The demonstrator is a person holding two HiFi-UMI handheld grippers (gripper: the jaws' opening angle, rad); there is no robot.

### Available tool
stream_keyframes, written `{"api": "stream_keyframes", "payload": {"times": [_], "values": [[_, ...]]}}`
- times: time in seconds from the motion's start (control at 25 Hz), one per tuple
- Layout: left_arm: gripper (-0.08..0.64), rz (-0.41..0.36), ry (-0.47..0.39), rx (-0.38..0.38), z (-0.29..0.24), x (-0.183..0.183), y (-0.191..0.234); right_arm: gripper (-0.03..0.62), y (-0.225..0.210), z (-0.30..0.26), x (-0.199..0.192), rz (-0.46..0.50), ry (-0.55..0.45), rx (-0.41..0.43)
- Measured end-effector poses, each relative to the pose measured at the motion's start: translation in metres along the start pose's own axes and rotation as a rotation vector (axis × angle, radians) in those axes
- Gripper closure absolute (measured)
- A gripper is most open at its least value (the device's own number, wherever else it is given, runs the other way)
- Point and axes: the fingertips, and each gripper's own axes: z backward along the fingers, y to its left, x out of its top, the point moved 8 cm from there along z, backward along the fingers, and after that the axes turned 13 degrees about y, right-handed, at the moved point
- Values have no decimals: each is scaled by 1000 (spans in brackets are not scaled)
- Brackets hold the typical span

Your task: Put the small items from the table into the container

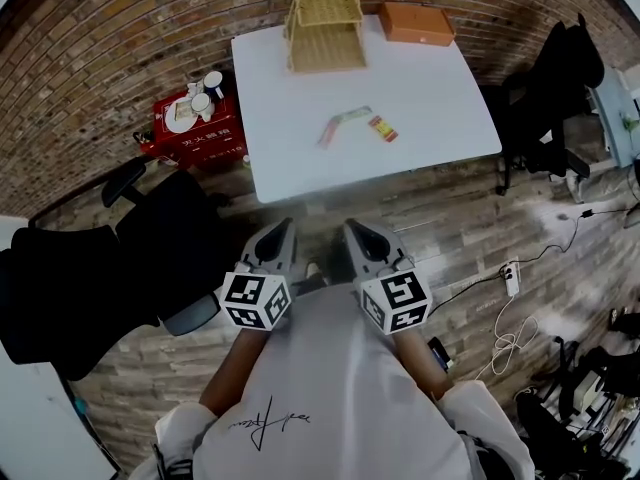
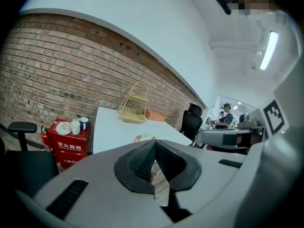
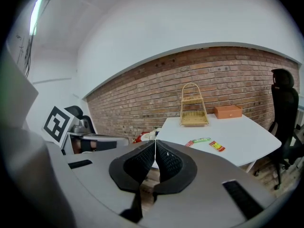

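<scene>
Red sachet (image 1: 382,128) lies well ahead of clenched, empty right gripper (image 1: 352,228); green strip (image 1: 350,118), perhaps candy, ahead of clenched left gripper (image 1: 284,228).

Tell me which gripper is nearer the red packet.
Right. The right gripper is off the table, nearly in line with the red packet; the left gripper is farther left.
</scene>
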Motion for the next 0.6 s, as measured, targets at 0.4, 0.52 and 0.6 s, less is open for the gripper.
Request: {"api": "stream_keyframes", "payload": {"times": [0.4,0.52,0.6], "values": [[549,2,39,6,-19,13,10,571,-19,-20,11,-9,7,9],[549,1,48,10,-26,20,11,571,-27,-26,17,-19,15,12],[549,9,50,11,-33,26,14,571,-33,-30,20,-25,18,15]]}}
